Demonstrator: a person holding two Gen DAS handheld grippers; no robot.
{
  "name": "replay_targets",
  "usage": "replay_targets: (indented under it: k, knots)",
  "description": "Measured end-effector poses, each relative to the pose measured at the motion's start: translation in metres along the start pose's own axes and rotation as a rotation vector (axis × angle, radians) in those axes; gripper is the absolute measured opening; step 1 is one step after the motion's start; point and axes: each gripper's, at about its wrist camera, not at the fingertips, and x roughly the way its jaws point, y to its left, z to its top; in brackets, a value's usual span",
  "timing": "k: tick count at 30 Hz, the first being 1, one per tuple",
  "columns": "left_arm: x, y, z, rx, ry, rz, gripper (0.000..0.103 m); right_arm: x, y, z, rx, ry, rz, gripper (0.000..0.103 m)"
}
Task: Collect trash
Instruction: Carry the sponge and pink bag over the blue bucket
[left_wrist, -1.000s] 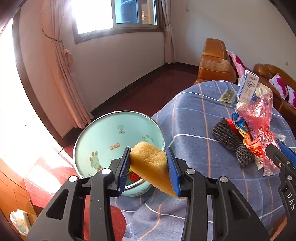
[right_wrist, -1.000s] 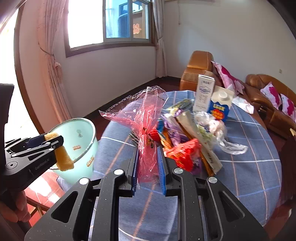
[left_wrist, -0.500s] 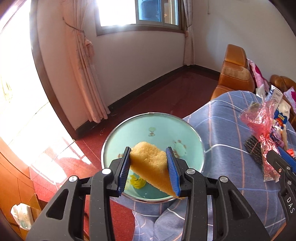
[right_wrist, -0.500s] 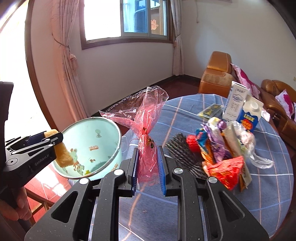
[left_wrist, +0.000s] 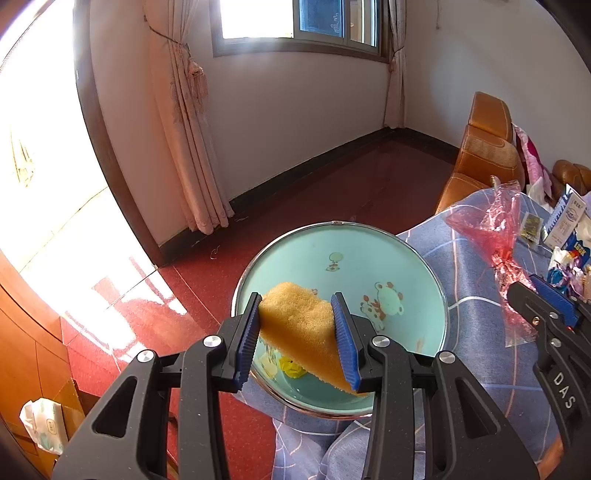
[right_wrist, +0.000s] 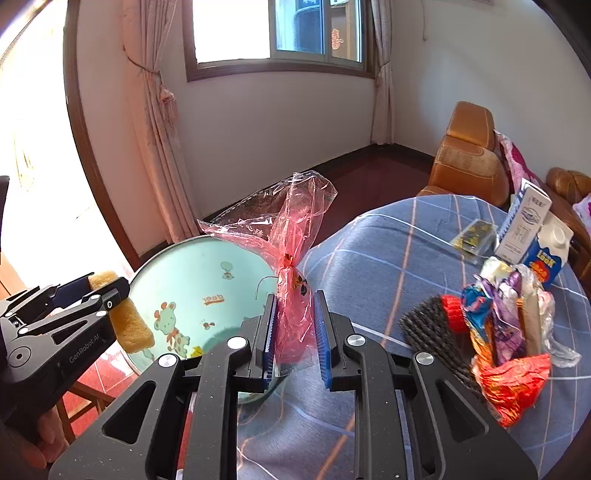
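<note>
Both grippers loaded above the mint-green basin (left_wrist: 406, 266)
Left gripper (left_wrist: 299, 332) pinches a yellow sponge (left_wrist: 299, 328); right gripper (right_wrist: 295, 332) clamps a crumpled pink plastic bag (right_wrist: 291, 236).

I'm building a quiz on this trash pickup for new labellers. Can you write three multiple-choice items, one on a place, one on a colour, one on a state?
1. Where is the sponge?
A. Lying on the floor
B. Held above the basin
C. On the sofa

2. What colour is the inside of the basin?
A. Pale green
B. Black
C. Orange

3. What is the state of the right claw?
A. Wide open and empty
B. Shut on a milk carton
C. Shut on the pink plastic bag

Answers:
1 B: the left claw pinches the sponge over the basin's bowl.
2 A: the bowl is pale green with cartoon animals.
3 C: the pink plastic bag stands pinched between its blue pads.
</note>
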Motion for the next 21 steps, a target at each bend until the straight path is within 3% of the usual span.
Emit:
replay_targets:
  k: [21]
  knots:
    - [0.044,0.005,0.007,0.003,0.068,-0.006,0.039,0.063,0.030,0.013,-0.048,0.127,0.065,0.020]
